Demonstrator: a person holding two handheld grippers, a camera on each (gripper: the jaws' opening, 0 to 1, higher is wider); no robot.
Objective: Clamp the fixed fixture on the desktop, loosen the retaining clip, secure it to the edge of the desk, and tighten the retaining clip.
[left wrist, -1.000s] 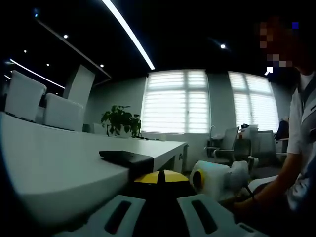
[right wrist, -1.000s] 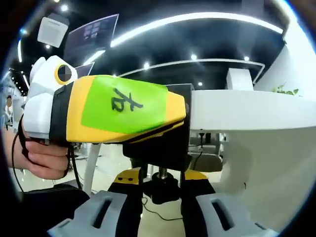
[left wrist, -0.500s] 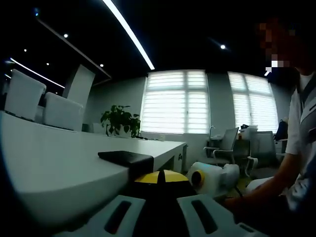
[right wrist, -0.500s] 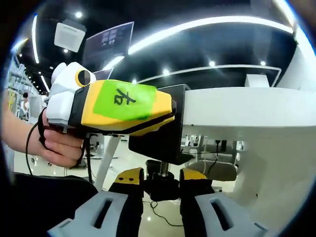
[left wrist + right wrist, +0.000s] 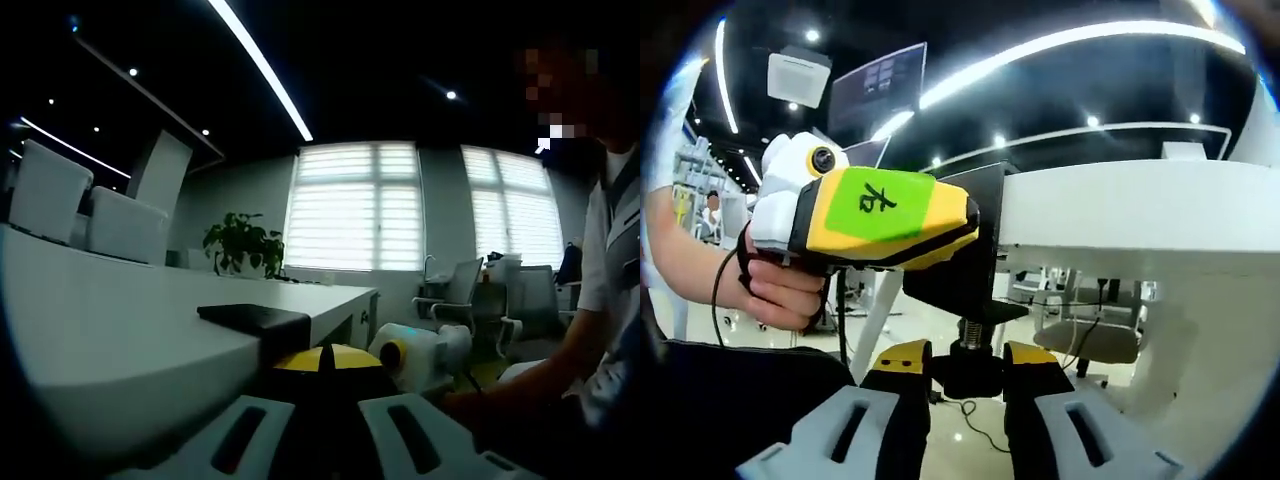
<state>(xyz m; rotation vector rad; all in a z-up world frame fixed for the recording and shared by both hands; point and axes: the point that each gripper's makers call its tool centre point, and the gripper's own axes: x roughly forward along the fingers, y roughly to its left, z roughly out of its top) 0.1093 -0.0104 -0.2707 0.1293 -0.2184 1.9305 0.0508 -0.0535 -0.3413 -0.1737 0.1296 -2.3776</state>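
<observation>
Meanwhile your right gripper (image 5: 965, 372) pinched the clamp's black screw knob (image 5: 966, 371) under the white desk (image 5: 1120, 215); your left gripper (image 5: 875, 215) gripped the clamp (image 5: 962, 275)

The left gripper (image 5: 970, 225) covers the black fixture's (image 5: 962, 272) upper part; the bench (image 5: 1140, 215) edge hides its far side.

under the desk (image 5: 1140, 215) lies open floor, but the left claw (image 5: 970, 215) and black fixture (image 5: 965, 270) crowd its edge.
</observation>
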